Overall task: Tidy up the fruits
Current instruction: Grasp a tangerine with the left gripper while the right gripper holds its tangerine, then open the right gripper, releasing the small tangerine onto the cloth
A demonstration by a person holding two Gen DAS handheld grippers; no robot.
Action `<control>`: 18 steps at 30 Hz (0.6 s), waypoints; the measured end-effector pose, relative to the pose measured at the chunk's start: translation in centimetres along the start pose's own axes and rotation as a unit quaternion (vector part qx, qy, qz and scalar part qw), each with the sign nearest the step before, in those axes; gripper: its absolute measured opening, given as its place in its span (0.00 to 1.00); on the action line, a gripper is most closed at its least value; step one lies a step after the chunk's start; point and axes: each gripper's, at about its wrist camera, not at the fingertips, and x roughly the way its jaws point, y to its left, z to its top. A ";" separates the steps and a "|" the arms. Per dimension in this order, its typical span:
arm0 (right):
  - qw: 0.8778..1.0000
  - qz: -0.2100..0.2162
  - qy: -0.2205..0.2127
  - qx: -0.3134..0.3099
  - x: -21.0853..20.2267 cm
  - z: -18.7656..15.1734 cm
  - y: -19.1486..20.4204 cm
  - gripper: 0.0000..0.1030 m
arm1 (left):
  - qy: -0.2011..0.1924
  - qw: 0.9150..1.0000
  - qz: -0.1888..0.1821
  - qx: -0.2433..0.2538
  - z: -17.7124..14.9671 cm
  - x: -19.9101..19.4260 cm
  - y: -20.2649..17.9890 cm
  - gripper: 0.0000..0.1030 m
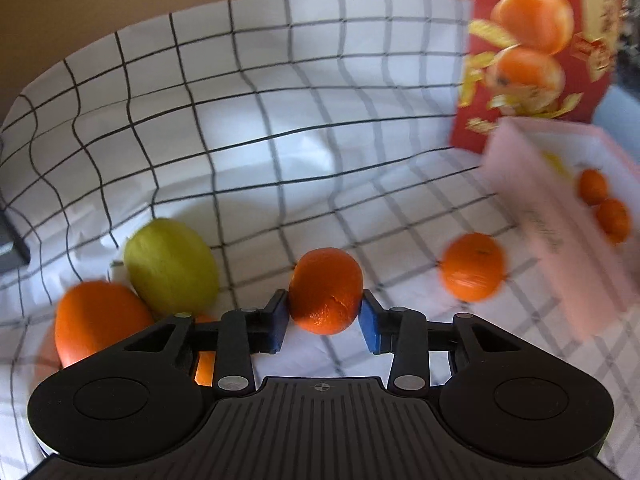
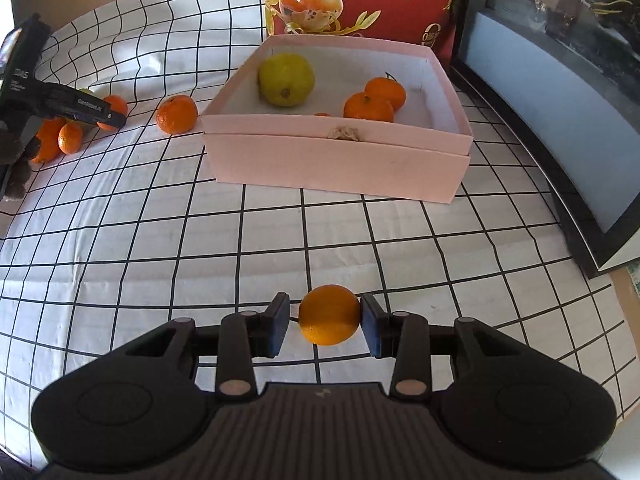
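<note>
My left gripper (image 1: 325, 312) is shut on a tangerine (image 1: 326, 290), held just above the checked cloth. A yellow-green lemon (image 1: 172, 266) and an orange (image 1: 98, 326) lie to its left, and a loose tangerine (image 1: 472, 266) to its right. My right gripper (image 2: 326, 318) is shut on a small orange (image 2: 329, 314) above the cloth, in front of the pink box (image 2: 340, 160). The box holds a lemon (image 2: 286, 79) and two tangerines (image 2: 376, 102). The left gripper (image 2: 110, 116) shows at the far left of the right wrist view.
A red printed carton (image 2: 372, 0) stands behind the box. A dark framed panel (image 2: 560, 112) runs along the right. A loose tangerine (image 2: 177, 114) lies left of the box, and more oranges (image 2: 60, 138) lie under the left gripper. A dark object (image 1: 12, 240) sits at the left edge.
</note>
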 end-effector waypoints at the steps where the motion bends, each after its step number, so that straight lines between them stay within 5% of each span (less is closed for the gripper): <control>1: 1.000 0.002 0.000 -0.001 0.1 0.1 0.1 0.37 | -0.003 1.000 -0.011 -0.003 -0.6 -1.0 -0.5 0.41; 8: 0.999 0.023 -0.002 -0.023 0.4 0.4 1.7 0.37 | 0.014 0.996 -0.088 -0.025 -6.0 -5.2 -4.7 0.41; 18: 0.995 0.056 -0.004 -0.078 1.0 0.5 5.2 0.38 | 0.034 0.994 -0.099 -0.022 -10.6 -7.4 -7.6 0.41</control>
